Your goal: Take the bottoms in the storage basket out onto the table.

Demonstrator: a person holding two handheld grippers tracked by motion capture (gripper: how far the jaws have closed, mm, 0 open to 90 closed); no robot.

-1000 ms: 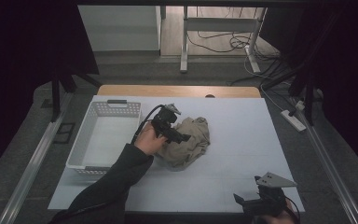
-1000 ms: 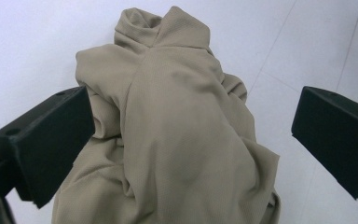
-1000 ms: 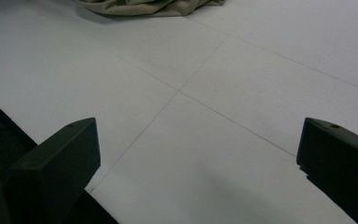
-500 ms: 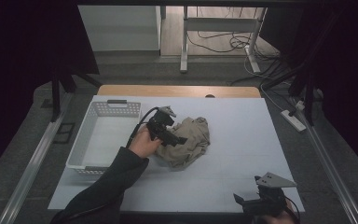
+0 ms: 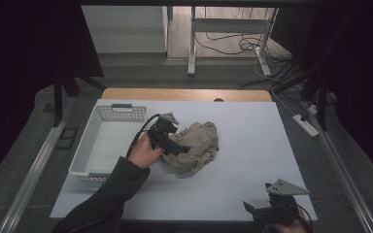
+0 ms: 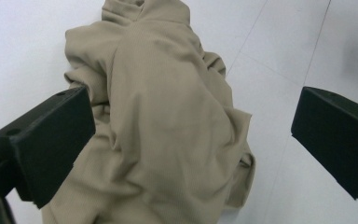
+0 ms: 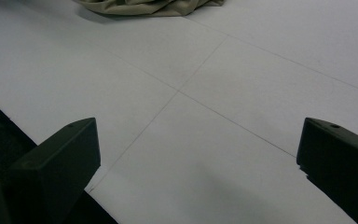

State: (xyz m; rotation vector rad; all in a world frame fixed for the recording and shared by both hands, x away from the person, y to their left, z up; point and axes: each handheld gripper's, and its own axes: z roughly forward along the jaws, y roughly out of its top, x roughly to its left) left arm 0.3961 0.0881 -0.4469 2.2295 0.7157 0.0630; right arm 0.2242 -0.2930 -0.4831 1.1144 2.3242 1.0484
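- The beige cloth [image 5: 194,148] lies crumpled near the middle of the white bench [image 5: 252,174], just right of the white basket [image 5: 108,141].
- The left hand-held gripper [image 5: 172,143] hangs over the cloth's left edge; in the left gripper view its jaws are spread wide, the cloth [image 6: 168,130] between them, not pinched.
- The right hand-held gripper [image 5: 272,208] sits at the bench's near right corner, well apart from the cloth, jaws spread over bare bench.

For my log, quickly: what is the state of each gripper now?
Left gripper: open, over the beige cloth.
Right gripper: open, holding nothing.
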